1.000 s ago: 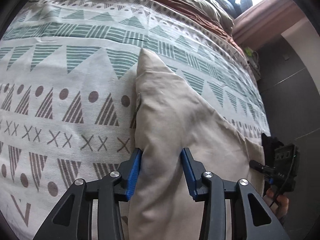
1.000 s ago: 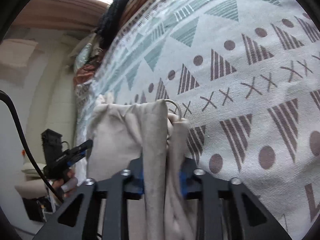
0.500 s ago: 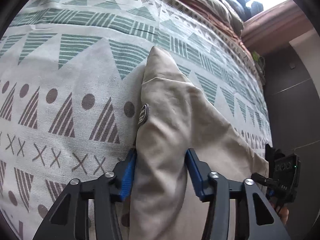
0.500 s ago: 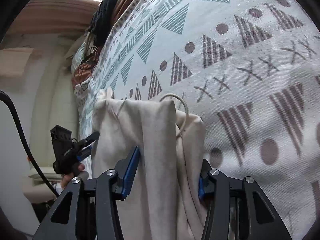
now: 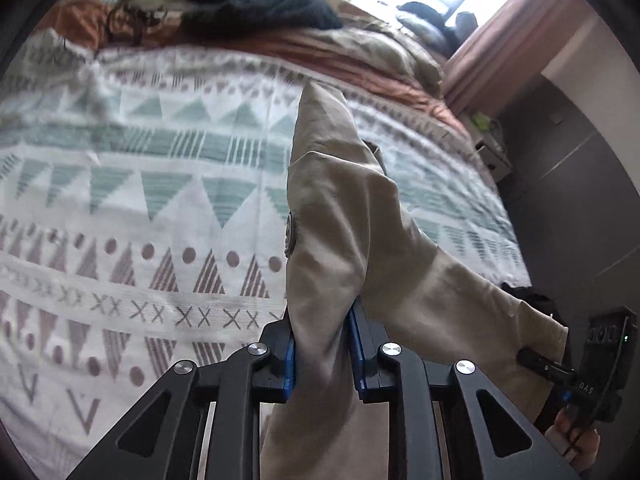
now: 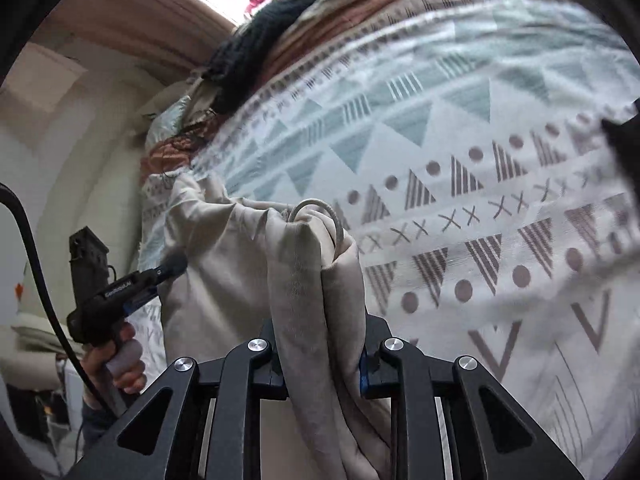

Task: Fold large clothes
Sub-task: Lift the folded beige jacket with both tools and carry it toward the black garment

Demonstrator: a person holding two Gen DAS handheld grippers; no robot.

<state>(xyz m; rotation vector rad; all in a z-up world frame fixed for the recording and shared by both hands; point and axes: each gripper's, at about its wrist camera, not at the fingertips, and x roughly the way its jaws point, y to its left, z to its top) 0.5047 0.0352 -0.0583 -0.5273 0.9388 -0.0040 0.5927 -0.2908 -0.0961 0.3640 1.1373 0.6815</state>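
A beige garment [image 5: 352,240] lies on the patterned bedspread [image 5: 160,184], its far end raised toward a point. My left gripper [image 5: 323,354] is shut on a bunched fold of it. In the right wrist view my right gripper [image 6: 323,354] is shut on the garment's [image 6: 304,264] gathered edge, where a grey drawstring loop [image 6: 320,210] sticks out. The cloth stretches between both grippers. The other gripper shows at the edge of each view, at the right in the left wrist view [image 5: 588,372] and at the left in the right wrist view [image 6: 108,292].
A pile of dark and rust-coloured clothes [image 5: 256,4] lies at the far edge of the bed under a window. The bed's right edge drops to a dark floor [image 5: 580,200]. A wooden frame [image 6: 132,4] and pale wall stand to the left in the right wrist view.
Both grippers have closed from open onto the beige garment. Both have lifted and tilted up, so more of the far clothes pile and window shows.
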